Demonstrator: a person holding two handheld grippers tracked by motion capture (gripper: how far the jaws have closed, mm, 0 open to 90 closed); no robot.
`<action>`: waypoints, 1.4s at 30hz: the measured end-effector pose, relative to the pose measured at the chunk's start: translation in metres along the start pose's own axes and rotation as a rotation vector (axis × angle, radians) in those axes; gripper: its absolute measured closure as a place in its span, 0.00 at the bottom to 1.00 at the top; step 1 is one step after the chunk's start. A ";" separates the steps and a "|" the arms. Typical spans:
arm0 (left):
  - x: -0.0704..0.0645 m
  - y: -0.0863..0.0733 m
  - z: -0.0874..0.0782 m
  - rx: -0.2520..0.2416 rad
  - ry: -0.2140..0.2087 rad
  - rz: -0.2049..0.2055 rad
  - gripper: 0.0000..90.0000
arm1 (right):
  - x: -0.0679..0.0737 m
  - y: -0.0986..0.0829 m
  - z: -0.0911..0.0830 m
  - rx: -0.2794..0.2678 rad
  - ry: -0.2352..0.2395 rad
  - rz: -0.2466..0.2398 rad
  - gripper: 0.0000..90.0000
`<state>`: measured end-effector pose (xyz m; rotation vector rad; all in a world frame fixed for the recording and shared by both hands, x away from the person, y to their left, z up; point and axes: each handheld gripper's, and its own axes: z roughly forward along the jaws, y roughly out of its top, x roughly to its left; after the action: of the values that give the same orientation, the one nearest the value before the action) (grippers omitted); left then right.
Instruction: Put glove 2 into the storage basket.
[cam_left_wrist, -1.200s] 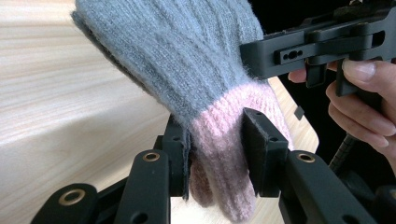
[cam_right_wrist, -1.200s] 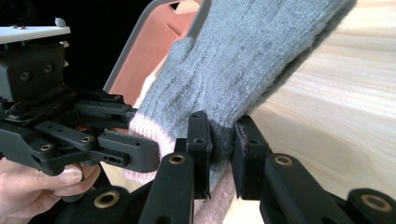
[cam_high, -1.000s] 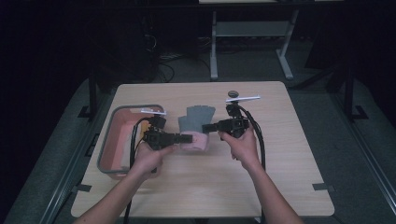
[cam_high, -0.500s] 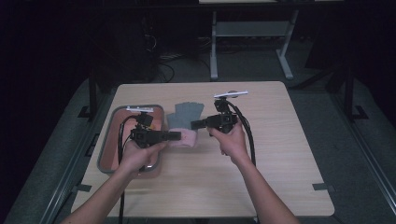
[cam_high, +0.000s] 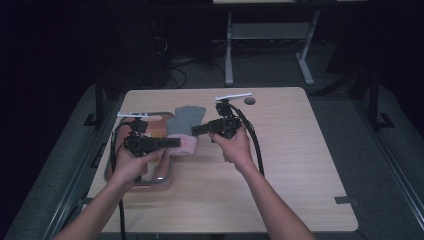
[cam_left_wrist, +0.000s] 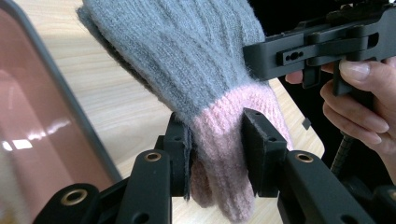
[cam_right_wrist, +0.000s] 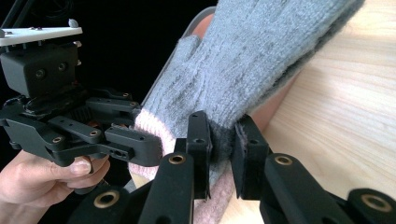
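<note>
A: Why two grips on the glove (cam_high: 186, 121)?
B: Left gripper (cam_left_wrist: 215, 149) clamps the pink cuff (cam_left_wrist: 233, 116); right gripper (cam_right_wrist: 222, 142) pinches the edge beside it, probably to spread the opening.
A: Where's it sitting?
B: Held low over the table (cam_high: 300, 150), just right of the tray (cam_high: 167, 176). Fingers may be resting on the wood, hard to tell.
</note>
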<state>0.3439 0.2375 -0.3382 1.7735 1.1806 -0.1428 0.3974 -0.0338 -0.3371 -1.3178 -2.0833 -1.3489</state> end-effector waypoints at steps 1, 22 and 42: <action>0.001 0.000 -0.002 -0.003 0.002 -0.002 0.72 | 0.002 0.001 0.002 0.003 -0.001 -0.001 0.87; 0.024 -0.005 -0.037 -0.022 0.028 -0.038 0.73 | 0.021 0.014 0.040 0.036 0.045 -0.022 0.87; 0.038 -0.010 -0.058 -0.016 0.068 -0.043 0.73 | 0.031 0.018 0.069 0.063 0.070 -0.038 0.87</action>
<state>0.3338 0.3071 -0.3349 1.7516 1.2657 -0.0983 0.4095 0.0433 -0.3410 -1.1943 -2.0959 -1.3136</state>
